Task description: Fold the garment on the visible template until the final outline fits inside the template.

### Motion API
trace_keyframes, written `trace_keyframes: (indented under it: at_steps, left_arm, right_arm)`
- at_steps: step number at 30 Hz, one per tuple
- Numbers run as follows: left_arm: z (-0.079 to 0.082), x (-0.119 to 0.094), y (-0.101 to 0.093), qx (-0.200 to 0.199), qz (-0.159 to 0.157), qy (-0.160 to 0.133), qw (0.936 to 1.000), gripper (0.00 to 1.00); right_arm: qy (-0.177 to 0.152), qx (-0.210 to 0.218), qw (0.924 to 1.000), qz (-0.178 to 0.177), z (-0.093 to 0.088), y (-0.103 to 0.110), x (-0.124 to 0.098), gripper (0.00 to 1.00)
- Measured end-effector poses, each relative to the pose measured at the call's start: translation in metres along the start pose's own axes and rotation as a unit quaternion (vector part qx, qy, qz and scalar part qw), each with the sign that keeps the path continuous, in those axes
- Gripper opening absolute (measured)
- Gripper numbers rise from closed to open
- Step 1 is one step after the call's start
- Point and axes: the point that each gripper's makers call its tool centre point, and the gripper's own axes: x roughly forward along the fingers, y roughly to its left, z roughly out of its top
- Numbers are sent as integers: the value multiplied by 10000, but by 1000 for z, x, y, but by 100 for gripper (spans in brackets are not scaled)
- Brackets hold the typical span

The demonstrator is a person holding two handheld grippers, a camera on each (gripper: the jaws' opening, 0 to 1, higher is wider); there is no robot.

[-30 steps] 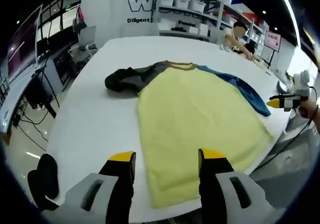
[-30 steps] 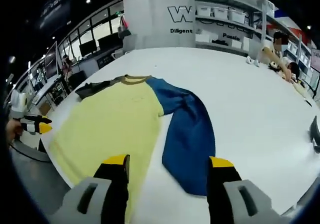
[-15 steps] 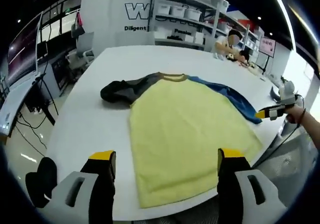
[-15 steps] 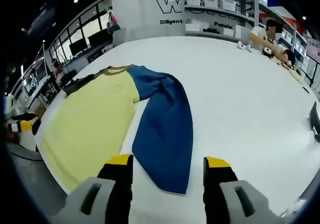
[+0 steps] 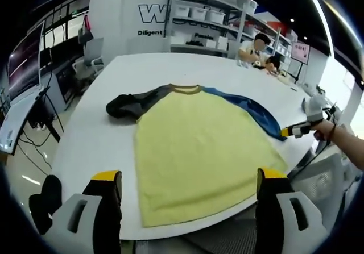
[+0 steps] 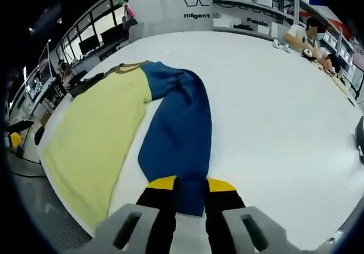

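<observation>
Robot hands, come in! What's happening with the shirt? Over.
Left gripper open, above the yellow shirt's hem. Right gripper nearly shut at the blue sleeve's cuff; grip unclear. Shirt flat, unfolded. Nothing in the way.

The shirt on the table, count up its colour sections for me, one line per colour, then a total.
Yellow body: 1
Blue sleeve: 1
Dark grey sleeve: 1
Brownish collar band: 1
Total: 4 colour sections on one shirt, lying on the white table. The right gripper has its jaws at the blue sleeve's cuff end.
</observation>
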Motion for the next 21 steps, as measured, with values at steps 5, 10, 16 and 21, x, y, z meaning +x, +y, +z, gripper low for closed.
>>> trace_keyframes:
  at_steps: [5, 10, 16, 21]
  left_arm:
    - [5, -5, -5, 25, 28, -70, 10000, 97]
    - [4, -6, -7, 19, 51, -67, 10000, 95]
    - [3, -10, -10, -28, 86, -127, 9999, 97]
    - [-8, -7, -12, 85, 159, 35, 9998, 98]
  right_arm:
    - [-1, -171, 9998, 74, 13, -4, -9, 0]
    - [-32, -353, 9994, 47, 32, -14, -18, 0]
    - [-81, -580, 9983, -27, 54, -31, -29, 0]
    - [-155, -841, 9962, -158, 75, -52, -37, 0]
